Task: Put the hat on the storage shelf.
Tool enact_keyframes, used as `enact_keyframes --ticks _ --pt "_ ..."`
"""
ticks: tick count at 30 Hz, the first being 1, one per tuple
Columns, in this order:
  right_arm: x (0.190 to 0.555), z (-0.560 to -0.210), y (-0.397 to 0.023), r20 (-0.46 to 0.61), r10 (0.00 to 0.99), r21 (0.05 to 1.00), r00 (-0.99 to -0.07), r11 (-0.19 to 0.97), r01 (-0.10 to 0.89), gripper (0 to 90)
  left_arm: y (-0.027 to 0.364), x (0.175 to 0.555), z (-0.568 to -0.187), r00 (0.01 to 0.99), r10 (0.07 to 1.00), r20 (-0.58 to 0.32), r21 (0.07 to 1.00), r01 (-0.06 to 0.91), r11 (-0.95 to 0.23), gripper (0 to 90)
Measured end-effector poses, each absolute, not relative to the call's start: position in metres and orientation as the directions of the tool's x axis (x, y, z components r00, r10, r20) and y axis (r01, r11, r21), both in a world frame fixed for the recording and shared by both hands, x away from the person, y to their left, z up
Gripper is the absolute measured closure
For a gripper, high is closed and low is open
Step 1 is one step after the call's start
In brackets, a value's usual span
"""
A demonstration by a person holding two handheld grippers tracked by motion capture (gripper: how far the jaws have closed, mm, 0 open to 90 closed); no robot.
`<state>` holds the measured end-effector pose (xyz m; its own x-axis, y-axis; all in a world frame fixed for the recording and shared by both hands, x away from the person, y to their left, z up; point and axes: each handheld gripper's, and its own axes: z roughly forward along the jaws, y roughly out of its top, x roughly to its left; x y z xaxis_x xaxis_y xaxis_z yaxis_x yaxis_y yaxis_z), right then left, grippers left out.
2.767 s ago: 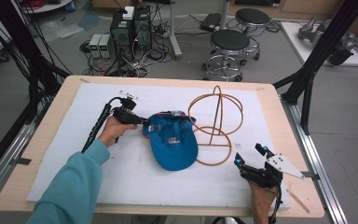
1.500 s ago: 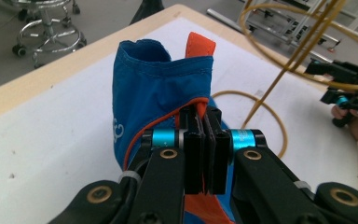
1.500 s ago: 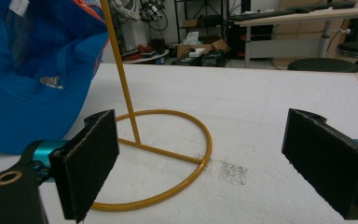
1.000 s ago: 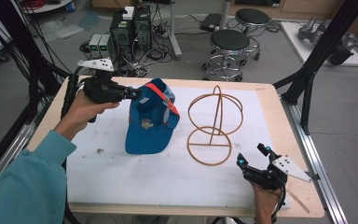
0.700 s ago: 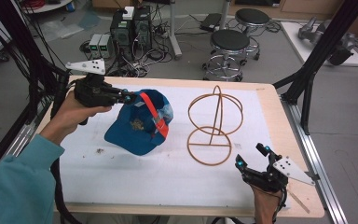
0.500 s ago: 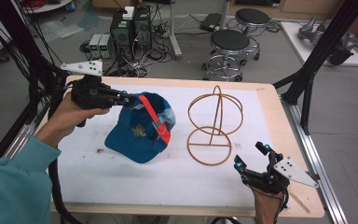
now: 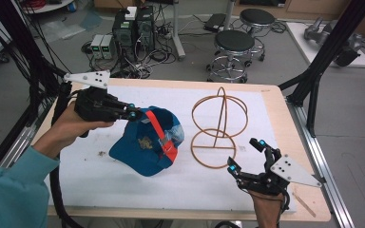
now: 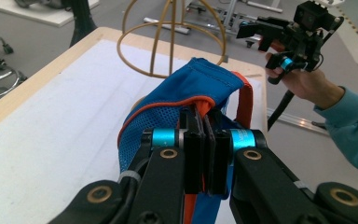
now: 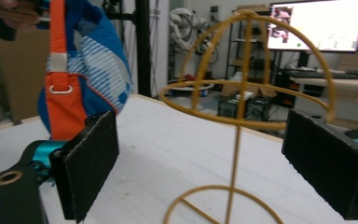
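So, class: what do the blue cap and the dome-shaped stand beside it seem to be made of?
Blue cap: soft woven fabric with a mesh panel, orange trim and strap; it sags and folds in the grip. Dome-shaped stand: thin bent rods, tan, matte; probably rattan or coated wire, hard to tell.

Open mat point(image 7: 100, 190) probably passable between hanging cap point(image 7: 145, 142) and wire stand point(image 7: 218, 128).
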<state>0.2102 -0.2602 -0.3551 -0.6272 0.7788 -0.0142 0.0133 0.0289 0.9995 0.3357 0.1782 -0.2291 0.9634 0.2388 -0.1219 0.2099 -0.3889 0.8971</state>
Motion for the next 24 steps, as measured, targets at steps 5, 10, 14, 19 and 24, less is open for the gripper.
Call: enact_keyframes --ticks 5,10,14,19,24 --pt "0.210 -0.346 -0.243 -0.039 0.736 0.998 -0.676 0.057 0.004 9.9 0.176 0.330 -0.228 0.969 0.214 -0.123 0.896 0.201 -0.397 87.7" --pt "0.211 -0.341 -0.229 -0.059 0.686 0.997 -0.725 0.076 -0.009 10.0 0.174 0.329 -0.232 0.974 0.189 -0.127 0.894 0.195 -0.403 87.7" --pt "0.218 -0.337 -0.217 -0.057 0.638 0.995 -0.768 0.099 0.009 10.1 0.173 0.329 -0.236 0.976 0.171 -0.133 0.891 0.194 -0.410 87.8" --pt "0.221 -0.337 -0.206 -0.067 0.587 0.993 -0.806 0.117 0.003 14.9 0.172 0.327 -0.238 0.980 0.150 -0.133 0.892 0.184 -0.413 87.8" --pt "0.226 -0.339 -0.193 -0.068 0.538 0.991 -0.840 0.132 0.004 16.4 0.172 0.324 -0.237 0.984 0.121 -0.128 0.891 0.167 -0.423 87.8"
